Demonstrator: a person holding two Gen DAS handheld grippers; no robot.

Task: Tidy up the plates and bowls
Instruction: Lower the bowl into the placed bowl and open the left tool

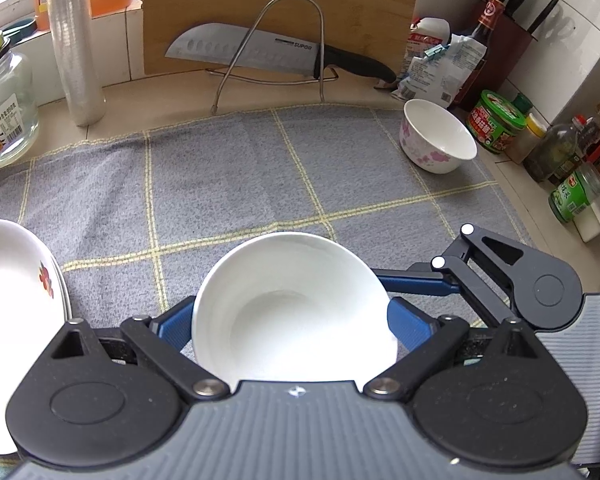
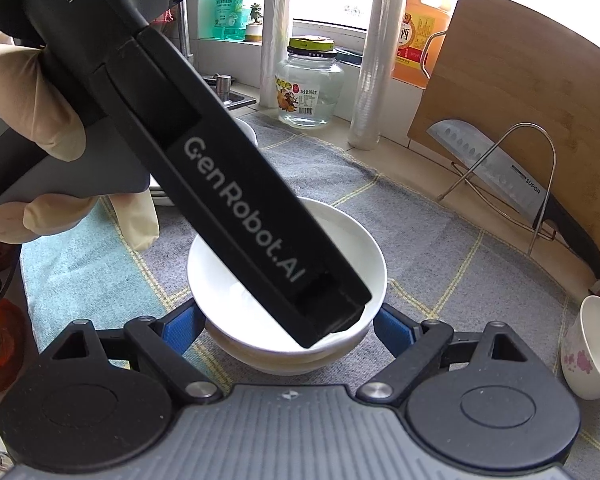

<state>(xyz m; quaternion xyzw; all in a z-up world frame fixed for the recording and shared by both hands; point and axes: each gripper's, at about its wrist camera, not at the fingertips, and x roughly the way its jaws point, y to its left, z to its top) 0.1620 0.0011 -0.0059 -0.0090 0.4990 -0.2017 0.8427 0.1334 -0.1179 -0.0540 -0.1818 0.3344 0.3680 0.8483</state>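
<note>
A plain white bowl (image 1: 296,312) sits between the blue pads (image 1: 176,326) of my left gripper (image 1: 292,322), which press on its sides. In the right wrist view this bowl (image 2: 340,248) tops a stack, with a second bowl's rim (image 2: 284,362) showing just beneath. My right gripper (image 2: 286,330) has its pads (image 2: 182,328) against the lower part of the stack. The left gripper's black body (image 2: 236,200), held by a gloved hand (image 2: 28,92), crosses over the bowl. A pink-flowered bowl (image 1: 436,140) stands apart at the right. Stacked white plates (image 1: 12,320) lie at the left.
A grey checked cloth (image 1: 220,184) covers the counter. Behind it stand a cutting board (image 1: 280,8) with a knife (image 1: 252,54) on a wire rack, a glass jar (image 1: 4,116) and a film roll (image 1: 76,48). Sauce bottles and jars (image 1: 496,120) crowd the right edge.
</note>
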